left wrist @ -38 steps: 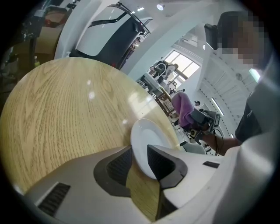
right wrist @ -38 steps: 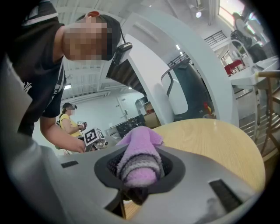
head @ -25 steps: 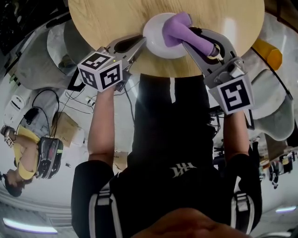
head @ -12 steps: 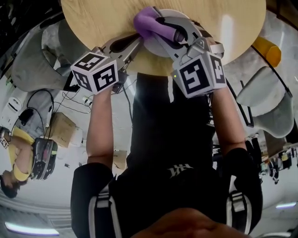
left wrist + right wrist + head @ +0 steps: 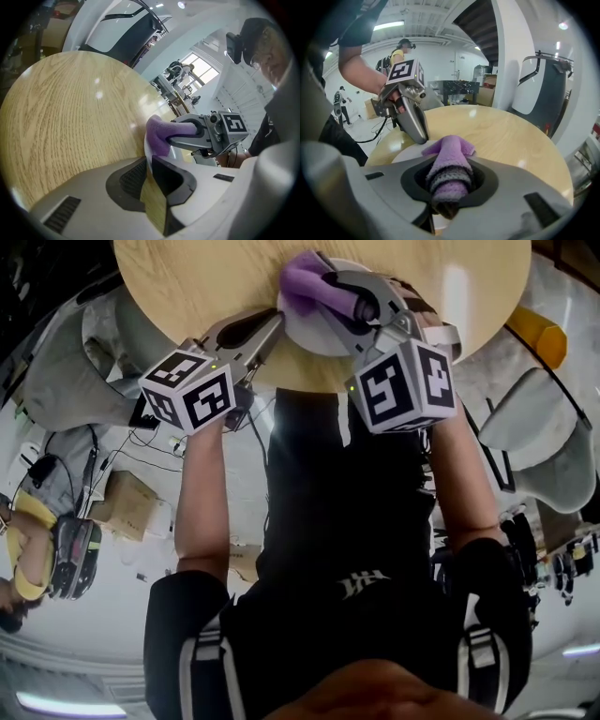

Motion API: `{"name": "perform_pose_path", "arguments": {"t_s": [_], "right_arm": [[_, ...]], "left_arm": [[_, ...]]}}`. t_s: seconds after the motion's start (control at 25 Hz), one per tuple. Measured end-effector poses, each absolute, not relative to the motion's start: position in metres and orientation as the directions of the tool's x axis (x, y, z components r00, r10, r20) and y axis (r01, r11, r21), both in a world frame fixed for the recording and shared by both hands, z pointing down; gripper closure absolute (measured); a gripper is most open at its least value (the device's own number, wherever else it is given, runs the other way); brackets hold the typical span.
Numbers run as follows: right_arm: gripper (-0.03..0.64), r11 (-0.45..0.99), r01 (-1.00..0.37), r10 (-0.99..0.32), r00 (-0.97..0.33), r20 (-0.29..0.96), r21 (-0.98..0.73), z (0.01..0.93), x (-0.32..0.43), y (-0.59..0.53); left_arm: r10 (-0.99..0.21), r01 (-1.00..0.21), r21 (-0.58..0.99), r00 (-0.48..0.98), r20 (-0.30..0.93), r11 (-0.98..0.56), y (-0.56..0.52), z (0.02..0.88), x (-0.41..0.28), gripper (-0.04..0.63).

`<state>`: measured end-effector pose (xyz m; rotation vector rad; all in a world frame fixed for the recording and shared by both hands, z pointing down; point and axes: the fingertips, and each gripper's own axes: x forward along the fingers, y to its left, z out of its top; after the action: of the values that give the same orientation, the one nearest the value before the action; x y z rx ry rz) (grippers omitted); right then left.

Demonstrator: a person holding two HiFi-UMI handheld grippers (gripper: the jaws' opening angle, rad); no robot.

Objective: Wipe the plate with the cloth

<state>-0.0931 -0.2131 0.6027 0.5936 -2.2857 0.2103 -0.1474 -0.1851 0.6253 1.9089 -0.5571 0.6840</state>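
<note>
The left gripper (image 5: pixel 149 164) has its 2 jaws, which have just been closing, pinched on the near rim of the white plate (image 5: pixel 180 155) on the round wooden table (image 5: pixel 70 117). Just beyond, the right gripper (image 5: pixel 180 133) presses a purple cloth (image 5: pixel 159 133) onto the plate.

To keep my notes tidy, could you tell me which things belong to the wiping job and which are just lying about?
Job: white round plate, purple knitted cloth, round light wooden table.
Lying about: yellow object, grey chair, brown cardboard box, black floor cables.
</note>
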Motion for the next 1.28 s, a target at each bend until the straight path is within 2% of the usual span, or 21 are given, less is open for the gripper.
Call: {"name": "perform_pose_path", "arguments": {"t_s": [0.72,0.88,1.08,1.28], "right_arm": [[0.520,0.824,-0.560,-0.392,-0.458,0.798,0.084,0.584,0.005,-0.182],[0.520,0.820,-0.570,-0.404,-0.526,0.748,0.043,0.565,-0.026,-0.184],[0.520,0.886,-0.461,-0.356,-0.613,0.705,0.047,0.576,-0.090,-0.191],[0.520,0.899,-0.437,-0.327,-0.615,0.718,0.034,0.597,-0.103,-0.185]], "left_arm": [[-0.077,-0.643,0.638,0.727,0.682,-0.423,-0.173,0.621,-0.139,0.545],[-0.080,-0.644,0.639,0.728,0.681,-0.421,-0.172,0.621,-0.140,0.545],[-0.087,-0.648,0.635,0.725,0.683,-0.421,-0.173,0.620,-0.139,0.546],[-0.097,-0.650,0.630,0.725,0.682,-0.424,-0.173,0.621,-0.139,0.546]]}}
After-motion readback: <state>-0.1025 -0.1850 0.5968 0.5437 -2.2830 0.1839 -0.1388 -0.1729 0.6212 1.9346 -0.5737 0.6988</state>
